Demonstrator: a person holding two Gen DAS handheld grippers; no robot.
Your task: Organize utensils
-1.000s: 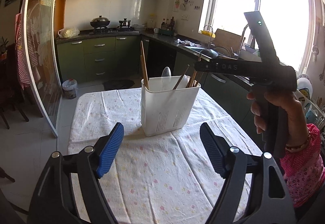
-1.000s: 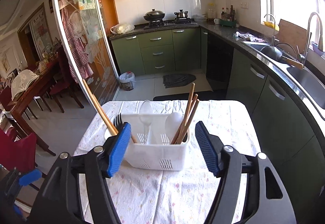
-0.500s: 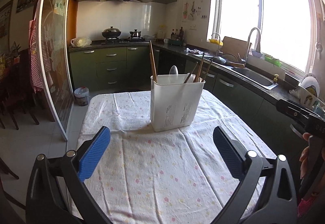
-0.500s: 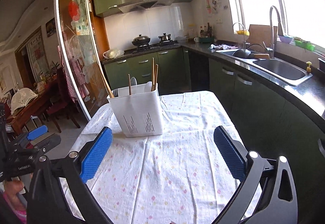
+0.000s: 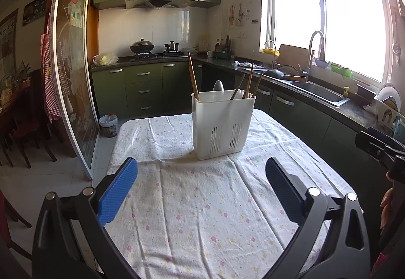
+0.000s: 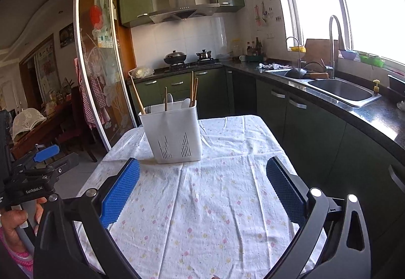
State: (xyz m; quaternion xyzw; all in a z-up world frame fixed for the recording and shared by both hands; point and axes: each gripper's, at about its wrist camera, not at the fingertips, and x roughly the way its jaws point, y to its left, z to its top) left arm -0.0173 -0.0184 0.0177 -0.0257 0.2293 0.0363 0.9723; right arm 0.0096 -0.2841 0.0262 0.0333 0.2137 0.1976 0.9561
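A white plastic utensil holder [image 5: 222, 124] stands upright on the flowered tablecloth [image 5: 202, 203]; it also shows in the right wrist view [image 6: 172, 132]. It holds wooden chopsticks [image 5: 193, 76], a spoon [image 5: 218, 88] and a fork [image 6: 148, 109]. My left gripper [image 5: 201, 188] is open and empty, well back from the holder. My right gripper [image 6: 202, 188] is open and empty, also back from it. The left gripper shows at the left edge of the right wrist view [image 6: 38, 167].
Green cabinets and a dark counter with a sink [image 6: 341, 91] run along the right. A stove with pots [image 5: 152, 48] is at the back. A glass sliding door [image 5: 73, 76] and a small bin [image 5: 108, 124] stand left of the table.
Both grippers have pulled back from the holder and dropped lower. The right gripper has left the space above the holder and now sits at the table's right side.
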